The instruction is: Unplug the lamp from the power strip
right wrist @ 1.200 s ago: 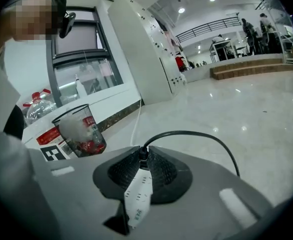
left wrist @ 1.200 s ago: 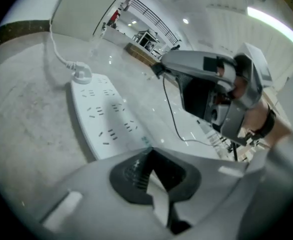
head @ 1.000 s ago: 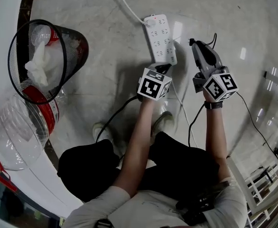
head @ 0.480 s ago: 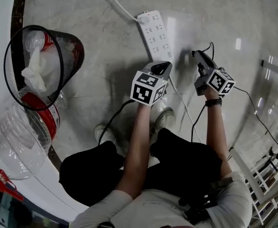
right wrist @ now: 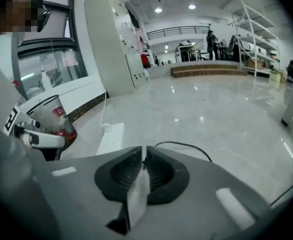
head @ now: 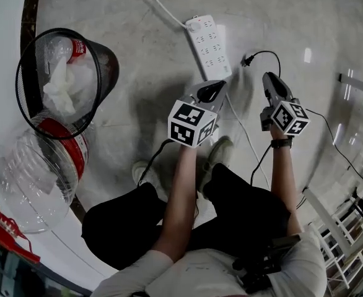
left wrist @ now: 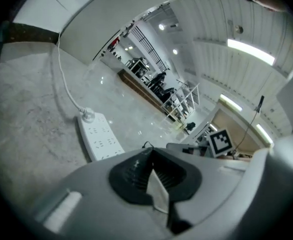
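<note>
The white power strip (head: 209, 45) lies on the marble floor, and none of its sockets that I can see holds a plug. The lamp's black plug (head: 247, 60) rests on the floor just right of the strip, its black cord (head: 268, 53) looping away. My right gripper (head: 269, 77) hovers a little behind the plug; its jaws are opening by a thin slit and nothing is between them. In the right gripper view the strip (right wrist: 111, 138) and cord (right wrist: 184, 146) lie beyond the gripper (right wrist: 143, 151). My left gripper (head: 217, 86) is shut and empty, near the strip's close end (left wrist: 99, 141).
A black wire-mesh waste bin (head: 64, 79) with paper in it stands at the left beside a large clear plastic jug (head: 33, 172). The strip's own white cable (head: 160, 5) runs off to the far side. A person's shoes (head: 215, 156) stand below the grippers. A white metal rack (head: 355, 209) is at the right.
The right gripper carried the black plug away from the strip to the right, let it go on the floor and drew back. The left gripper pulled back slightly from the strip's end.
</note>
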### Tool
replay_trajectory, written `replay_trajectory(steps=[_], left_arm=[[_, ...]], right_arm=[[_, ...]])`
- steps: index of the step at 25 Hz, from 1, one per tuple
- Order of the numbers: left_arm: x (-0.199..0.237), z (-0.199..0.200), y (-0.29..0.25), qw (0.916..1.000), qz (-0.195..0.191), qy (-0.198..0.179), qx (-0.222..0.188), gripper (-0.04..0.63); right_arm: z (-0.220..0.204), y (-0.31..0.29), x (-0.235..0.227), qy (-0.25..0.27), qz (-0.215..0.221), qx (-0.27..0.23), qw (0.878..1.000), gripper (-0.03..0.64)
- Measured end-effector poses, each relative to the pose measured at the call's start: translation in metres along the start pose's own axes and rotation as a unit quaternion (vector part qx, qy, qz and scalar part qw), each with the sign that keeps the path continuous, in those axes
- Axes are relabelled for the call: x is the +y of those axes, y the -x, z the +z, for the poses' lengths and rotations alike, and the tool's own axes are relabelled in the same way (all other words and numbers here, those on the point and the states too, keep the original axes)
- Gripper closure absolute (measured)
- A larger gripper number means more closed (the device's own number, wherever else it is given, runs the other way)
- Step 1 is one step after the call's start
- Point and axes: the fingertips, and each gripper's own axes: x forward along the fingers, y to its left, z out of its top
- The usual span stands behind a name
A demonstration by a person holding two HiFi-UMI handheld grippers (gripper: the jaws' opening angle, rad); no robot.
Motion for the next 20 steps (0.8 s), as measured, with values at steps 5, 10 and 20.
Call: replay_trajectory(steps=[5,10,20], left_arm=[[-0.023,0.037,0.054,0.9973,0.021,-0.065,-0.026,0.595],[-0.072,0.11,0.132,0.9908,0.061,-0.084,-0.087,0.595],[-0.278,0.25,0.311,0.9803,0.069,-0.169,-0.074,0.595]], right_arm=[[0.026,0.053,0.081,0.061,0.059,0.01,0.996,0.607],[0.094,0.145,0.182,0.105,0.124,0.013,0.987,0.608],[0.271,0.362,0.323,0.084,0.151,-0.038,0.984,0.609]])
